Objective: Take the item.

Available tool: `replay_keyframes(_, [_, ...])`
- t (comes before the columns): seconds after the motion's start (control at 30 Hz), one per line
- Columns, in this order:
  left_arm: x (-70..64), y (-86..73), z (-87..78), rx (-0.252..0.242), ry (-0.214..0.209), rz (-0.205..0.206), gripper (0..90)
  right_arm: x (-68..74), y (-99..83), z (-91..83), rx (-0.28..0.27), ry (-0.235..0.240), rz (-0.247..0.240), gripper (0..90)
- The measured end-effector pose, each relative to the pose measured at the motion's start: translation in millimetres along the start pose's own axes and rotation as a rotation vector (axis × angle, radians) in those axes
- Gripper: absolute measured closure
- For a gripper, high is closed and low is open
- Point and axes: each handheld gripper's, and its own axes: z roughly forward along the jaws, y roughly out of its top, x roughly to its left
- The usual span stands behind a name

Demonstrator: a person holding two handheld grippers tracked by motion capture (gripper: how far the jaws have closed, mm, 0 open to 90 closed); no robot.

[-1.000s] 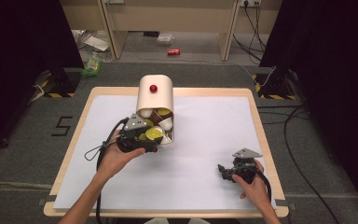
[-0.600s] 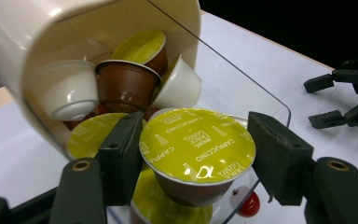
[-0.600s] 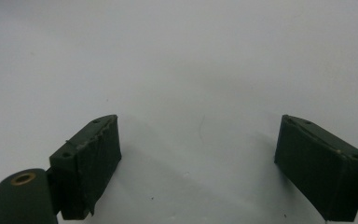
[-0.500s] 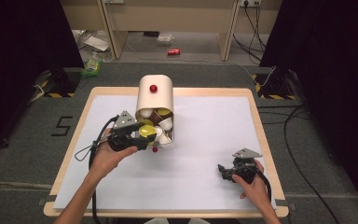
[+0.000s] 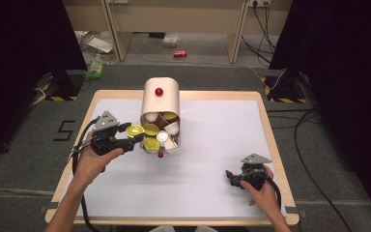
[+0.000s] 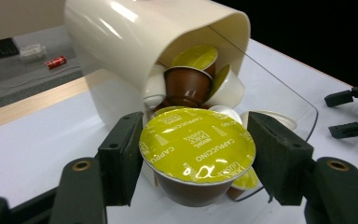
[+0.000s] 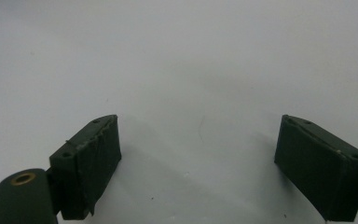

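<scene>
Since a moment ago, my left gripper (image 6: 196, 154) has drawn one capsule (image 6: 196, 156) out, just left of the cream container (image 5: 160, 104). Its jaws are closed on the yellow-green foil lid marked "Cappuccino", brown cup below. About eight capsules remain inside. My right gripper (image 7: 198, 163) rests wide open, holding nothing.

High view sits above the near edge, looking forward and down over the whole table (image 5: 212, 193). Left gripper view is super close, facing the cream container (image 6: 135, 42) toward 2 o'clock; both share that container (image 5: 160, 99). Right gripper view hugs the white tabletop (image 7: 177, 60), aimed down toward 9 o'clock.
</scene>
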Motion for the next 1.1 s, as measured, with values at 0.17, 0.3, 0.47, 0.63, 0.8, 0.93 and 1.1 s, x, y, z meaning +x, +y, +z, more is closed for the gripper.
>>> replay_keyframes(0.17, [10.9,-7.7,-9.7,-0.01,0.023,-0.02,38.0,-0.1,0.0,0.1,0.0,0.0,-0.001,14.7])
replay_keyframes(0.3, [18.9,-18.3,-11.9,-0.001,0.042,-0.04,38.0,0.0,0.0,0.0,0.0,0.0,-0.001,14.7])
replay_keyframes(0.47, [30.7,-35.6,-10.0,0.019,0.077,-0.066,38.0,-0.1,0.0,0.1,0.0,0.0,-0.001,14.7])
replay_keyframes(0.63, [42.0,-52.6,-7.1,0.034,0.098,-0.099,38.0,0.0,0.0,0.0,0.0,0.0,0.0,14.7])
replay_keyframes(0.8, [49.5,-67.9,-2.1,0.04,0.118,-0.125,38.0,0.0,0.0,0.0,0.0,0.0,-0.001,14.7])
replay_keyframes(0.93, [55.3,-79.7,3.9,0.056,0.139,-0.141,38.0,-0.1,0.0,0.1,0.0,0.0,-0.001,14.7])
replay_keyframes(1.1, [62.9,-94.4,10.4,0.071,0.156,-0.168,38.0,-0.1,0.0,0.1,0.0,0.0,-0.001,14.7])
